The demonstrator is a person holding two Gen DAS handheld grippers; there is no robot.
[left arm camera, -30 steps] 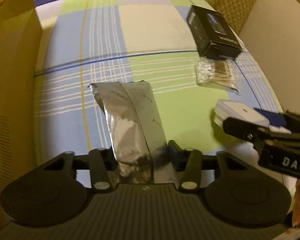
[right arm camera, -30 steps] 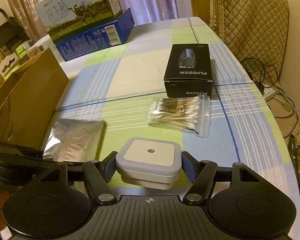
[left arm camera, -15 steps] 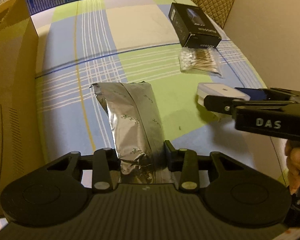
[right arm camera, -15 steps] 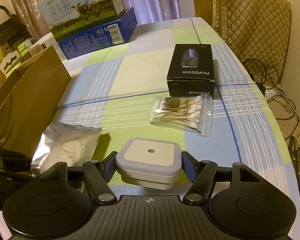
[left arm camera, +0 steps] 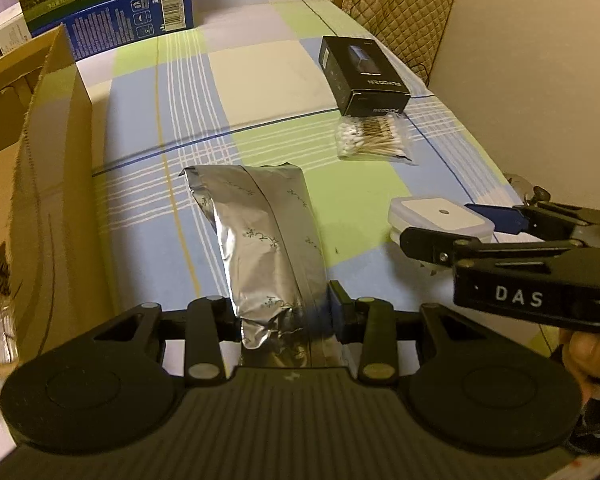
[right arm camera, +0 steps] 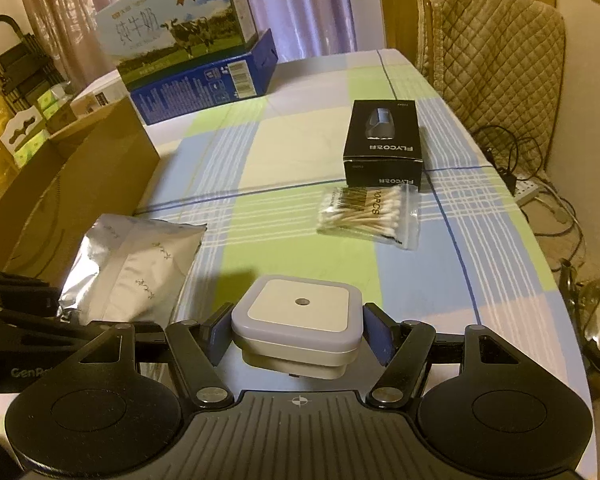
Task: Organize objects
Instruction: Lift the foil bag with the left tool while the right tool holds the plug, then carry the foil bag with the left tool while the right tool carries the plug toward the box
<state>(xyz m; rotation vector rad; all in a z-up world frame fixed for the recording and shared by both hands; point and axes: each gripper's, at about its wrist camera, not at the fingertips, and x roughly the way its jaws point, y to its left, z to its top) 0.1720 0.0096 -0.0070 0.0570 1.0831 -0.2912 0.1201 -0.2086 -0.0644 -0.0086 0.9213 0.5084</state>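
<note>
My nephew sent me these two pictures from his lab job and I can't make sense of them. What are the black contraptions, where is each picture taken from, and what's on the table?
There is no robot: a person holds a two-finger clamp in each hand, each carrying a wide-angle camera that looks along its fingers. One picture comes from the left clamp, the other from the right. The left gripper is shut on a silver foil pouch. The right gripper is shut on a small square white device. On the checked tablecloth lie a black box and a bag of cotton swabs. An open cardboard box stands to the left, with milk cartons at the far end.
</note>
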